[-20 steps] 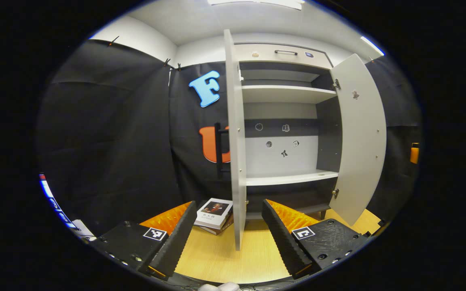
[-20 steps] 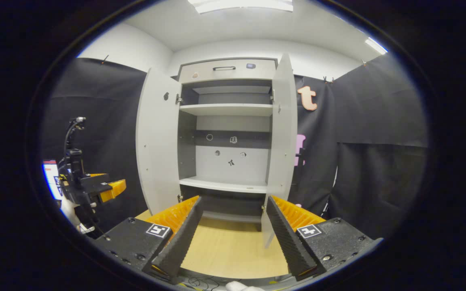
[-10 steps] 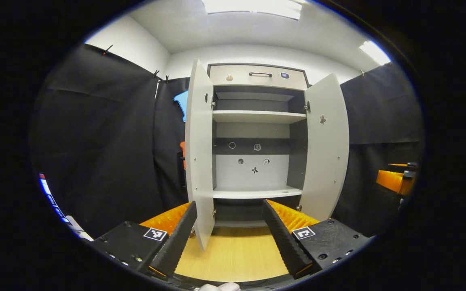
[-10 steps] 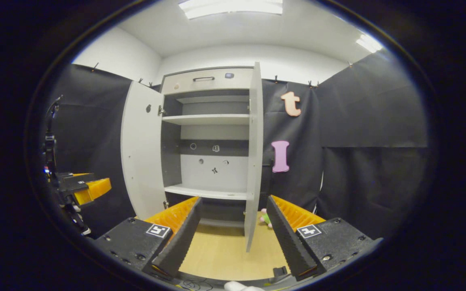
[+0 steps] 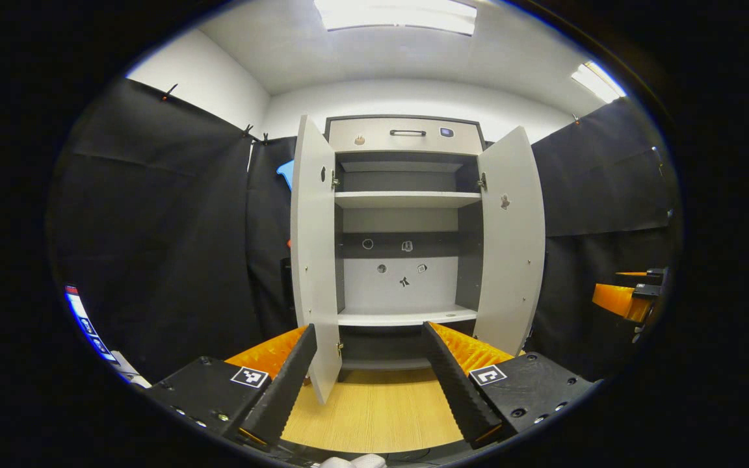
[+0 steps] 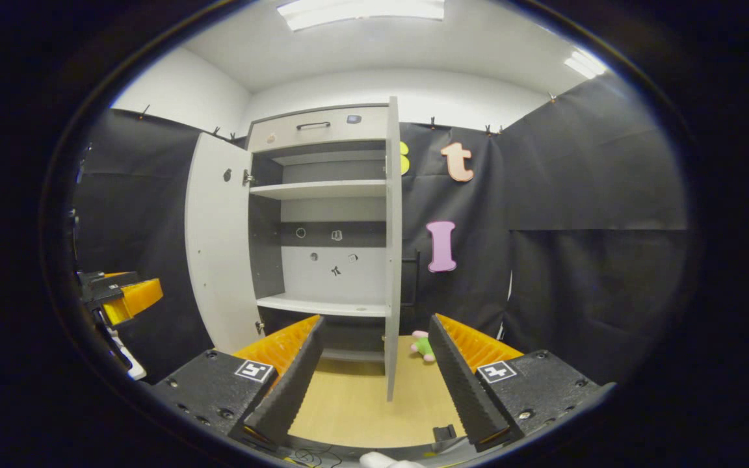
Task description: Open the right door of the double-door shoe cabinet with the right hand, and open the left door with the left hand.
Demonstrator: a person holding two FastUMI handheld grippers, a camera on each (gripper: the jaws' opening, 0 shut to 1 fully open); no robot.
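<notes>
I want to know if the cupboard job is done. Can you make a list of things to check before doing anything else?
1. Left door swung open: ok.
2. Right door swung open: ok.
3. Left gripper open, holding nothing: ok.
4. Right gripper open, holding nothing: ok.
5. Both grippers apart from the doors: ok.
6. Shelves inside are bare: ok; the very bottom, cannot tell.
</notes>
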